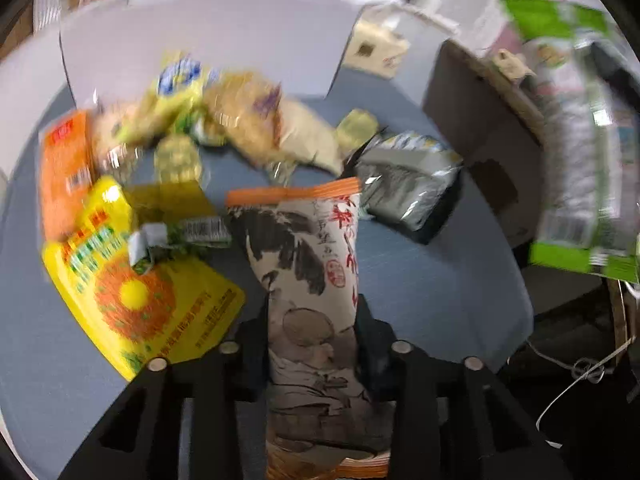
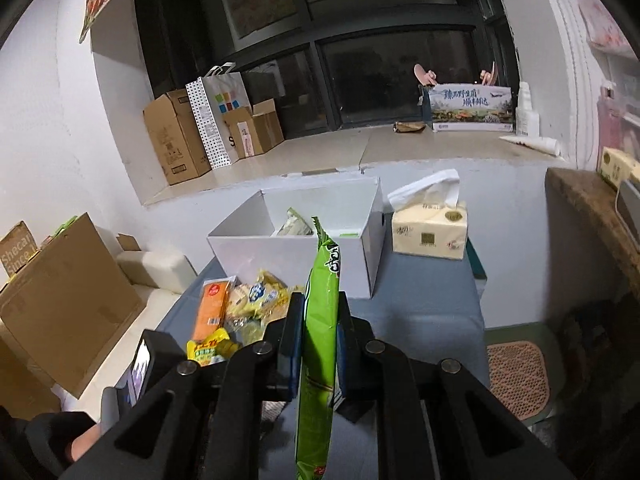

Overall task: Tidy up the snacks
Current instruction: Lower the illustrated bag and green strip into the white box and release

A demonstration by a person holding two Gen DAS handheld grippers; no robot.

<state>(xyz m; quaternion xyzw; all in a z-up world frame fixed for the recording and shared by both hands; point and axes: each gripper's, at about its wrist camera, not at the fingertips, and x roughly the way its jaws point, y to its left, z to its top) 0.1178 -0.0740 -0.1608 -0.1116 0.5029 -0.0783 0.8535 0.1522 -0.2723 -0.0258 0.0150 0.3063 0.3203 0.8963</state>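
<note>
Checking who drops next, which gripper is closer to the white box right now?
Probably the right gripper: it holds a green packet just short of the white box. The left gripper sits farther back, behind the snack pile.

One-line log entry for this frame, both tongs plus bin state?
left tongs: shut on beige ink-print packet | right tongs: shut on green packet | white bin: holds some packets | snack pile: on table

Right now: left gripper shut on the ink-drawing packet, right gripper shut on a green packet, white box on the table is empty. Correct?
Not quite: the white box is not empty; the right wrist view shows at least one packet inside. The rest stands: left gripper is shut on the ink-drawing packet, right gripper shut on the green packet.
</note>
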